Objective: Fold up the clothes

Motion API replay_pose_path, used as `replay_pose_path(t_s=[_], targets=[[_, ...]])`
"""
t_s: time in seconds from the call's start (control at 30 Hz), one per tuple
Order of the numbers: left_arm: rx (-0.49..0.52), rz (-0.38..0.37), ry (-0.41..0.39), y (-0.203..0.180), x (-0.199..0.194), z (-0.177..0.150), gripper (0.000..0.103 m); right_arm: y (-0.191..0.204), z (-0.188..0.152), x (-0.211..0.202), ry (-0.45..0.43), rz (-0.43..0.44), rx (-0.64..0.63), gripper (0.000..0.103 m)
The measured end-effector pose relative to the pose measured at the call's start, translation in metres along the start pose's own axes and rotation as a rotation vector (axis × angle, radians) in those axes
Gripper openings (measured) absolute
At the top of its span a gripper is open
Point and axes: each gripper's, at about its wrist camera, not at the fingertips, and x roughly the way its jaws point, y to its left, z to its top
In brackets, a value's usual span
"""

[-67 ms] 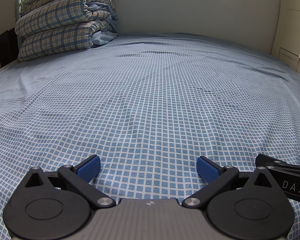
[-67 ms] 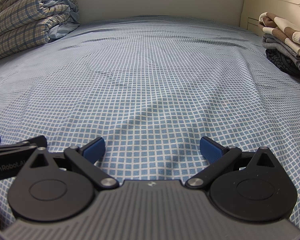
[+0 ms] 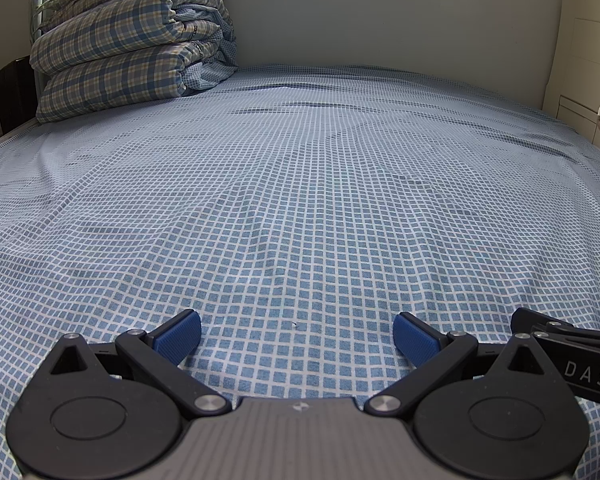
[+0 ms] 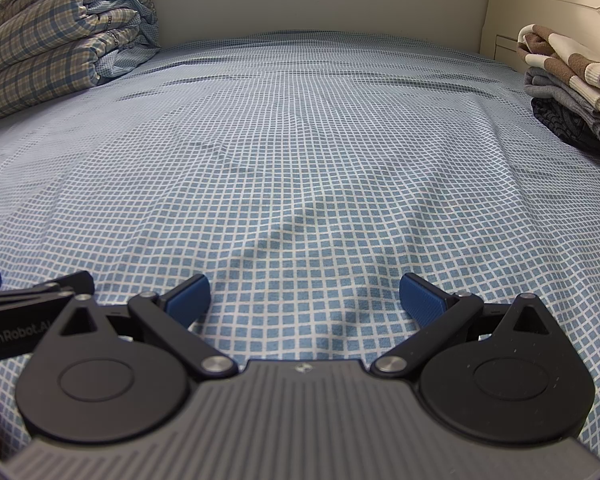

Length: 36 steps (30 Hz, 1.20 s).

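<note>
The pile of clothes (image 4: 572, 92) sits at the bed's (image 4: 300, 160) far right edge, nearer the right tool (image 4: 304, 300) than the left tool (image 3: 296, 334) (both spread wide, holding nothing), so the reach goes forward-right.

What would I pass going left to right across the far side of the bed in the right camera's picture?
Folded plaid quilt → bare stretch of checked bedsheet → stack of folded clothes, brown-and-cream one on top.
</note>
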Motion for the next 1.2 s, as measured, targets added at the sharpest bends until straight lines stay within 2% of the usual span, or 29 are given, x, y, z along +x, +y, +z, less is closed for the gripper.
replay_pose_path(t_s=[0.43,0.6,0.7,0.87,1.2], targets=[[-0.007,-0.004,-0.007,-0.002,-0.017,-0.003,0.103,0.012,0.001,0.003,-0.002,0.002,-0.004,0.103],[-0.006,-0.009,-0.013,0.006,-0.022,-0.005,0.103,0.014,0.006,0.013,-0.002,0.018,-0.003,0.103],[-0.019,-0.011,-0.005,0.012,-0.029,-0.007,0.103,0.014,0.003,0.004,-0.001,0.026,-0.007,0.103],[-0.018,-0.001,0.005,0.021,-0.050,-0.022,0.103,0.031,-0.012,-0.001,-0.008,0.006,-0.010,0.103],[-0.039,0.044,0.009,0.049,-0.094,-0.048,0.103,0.062,-0.064,-0.025,0.004,0.059,-0.028,0.103]])
